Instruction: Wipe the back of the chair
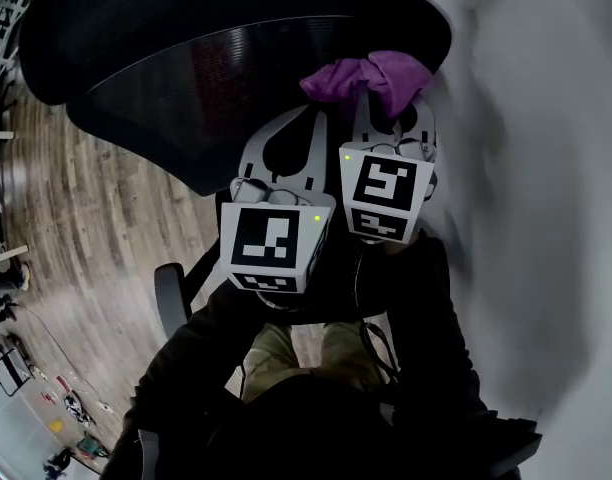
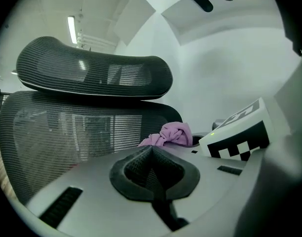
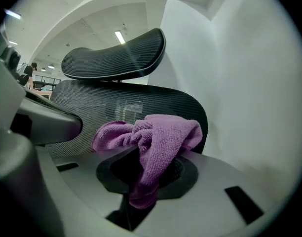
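Left hand-held gripper (image 2: pixel 152 156) pressed together, right hand-held gripper (image 3: pixel 143 168) pinching cloth (image 3: pixel 163 132), chair back (image 3: pixel 106 105) beyond

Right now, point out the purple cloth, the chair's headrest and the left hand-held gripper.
purple cloth (image 3: pixel 161 137), right gripper view, its bunched middle fold.
headrest (image 3: pixel 116 58), right gripper view, middle of its mesh.
left hand-held gripper (image 2: pixel 152 154), left gripper view, where its closed tips meet.

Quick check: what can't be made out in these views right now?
- Whether the purple cloth touches the mesh backrest: no view shows the gap.
- Chair's seat and base: in no view, behind the backrest.
- Head view's right side: blurred.
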